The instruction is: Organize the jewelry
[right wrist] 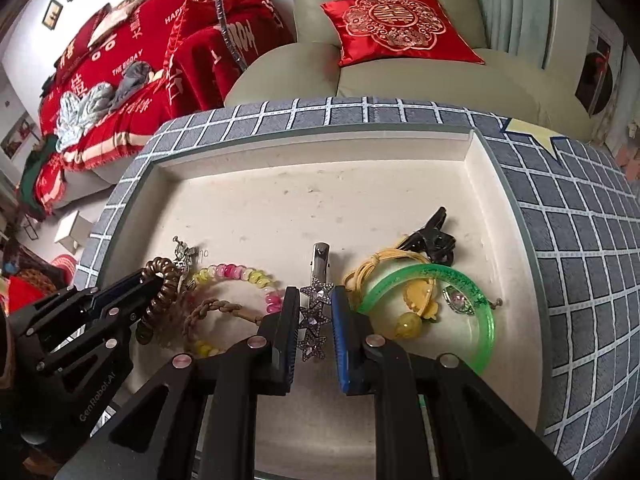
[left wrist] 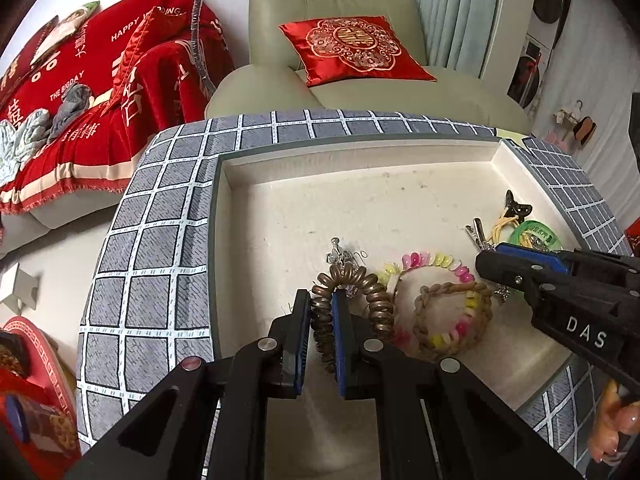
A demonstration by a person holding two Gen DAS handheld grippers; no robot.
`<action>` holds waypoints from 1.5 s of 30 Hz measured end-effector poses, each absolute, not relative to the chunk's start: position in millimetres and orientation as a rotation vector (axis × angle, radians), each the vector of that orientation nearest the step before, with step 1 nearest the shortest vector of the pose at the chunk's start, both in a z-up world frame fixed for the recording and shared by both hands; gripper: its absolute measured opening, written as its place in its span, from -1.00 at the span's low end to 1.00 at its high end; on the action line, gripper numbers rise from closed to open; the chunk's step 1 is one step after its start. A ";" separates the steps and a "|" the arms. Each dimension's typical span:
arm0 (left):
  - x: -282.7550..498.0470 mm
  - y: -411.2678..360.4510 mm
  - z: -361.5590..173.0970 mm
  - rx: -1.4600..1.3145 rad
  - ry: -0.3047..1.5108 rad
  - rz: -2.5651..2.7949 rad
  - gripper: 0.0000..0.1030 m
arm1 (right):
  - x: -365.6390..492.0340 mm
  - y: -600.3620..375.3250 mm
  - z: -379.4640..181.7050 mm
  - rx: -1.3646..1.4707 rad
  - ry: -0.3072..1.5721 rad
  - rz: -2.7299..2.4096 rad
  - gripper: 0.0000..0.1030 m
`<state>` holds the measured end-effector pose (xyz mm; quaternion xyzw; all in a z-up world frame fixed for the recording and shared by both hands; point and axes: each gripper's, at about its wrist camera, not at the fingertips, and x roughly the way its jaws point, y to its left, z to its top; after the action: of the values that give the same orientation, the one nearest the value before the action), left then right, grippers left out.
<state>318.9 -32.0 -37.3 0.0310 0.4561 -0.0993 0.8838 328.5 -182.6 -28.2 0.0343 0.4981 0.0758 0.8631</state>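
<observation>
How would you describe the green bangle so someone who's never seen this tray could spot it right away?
Find the white tray on the checked grey cloth. At the right end of the pile, beside the yellow cord and black clip, lies the green bangle. It is the only smooth, see-through green ring there.

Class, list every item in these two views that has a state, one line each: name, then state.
left gripper: shut on the bronze coil tie.
right gripper: shut on the star hair clip.
bronze coil tie: gripped between fingers, in tray.
star hair clip: gripped, lying in tray.
green bangle: lying loose.
black claw clip: lying loose.
tray: uncovered, jewelry clustered at near side.
</observation>
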 end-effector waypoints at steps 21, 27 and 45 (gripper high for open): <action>311.0 -39.3 -30.0 0.098 0.914 -0.216 -0.48 | 317.2 -190.2 -0.7 0.143 0.974 0.162 0.19; 308.4 -39.3 -26.6 0.083 0.915 -0.226 -0.48 | 302.5 -197.5 15.0 0.185 0.938 0.161 0.24; 308.0 -36.4 -19.8 0.055 0.911 -0.223 -0.48 | 270.4 -226.9 13.9 0.264 0.942 0.108 0.26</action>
<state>308.0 -36.4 -19.8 0.0265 0.4388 -0.1075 0.8918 270.4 -226.9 13.9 0.1267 0.4523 0.0516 0.8813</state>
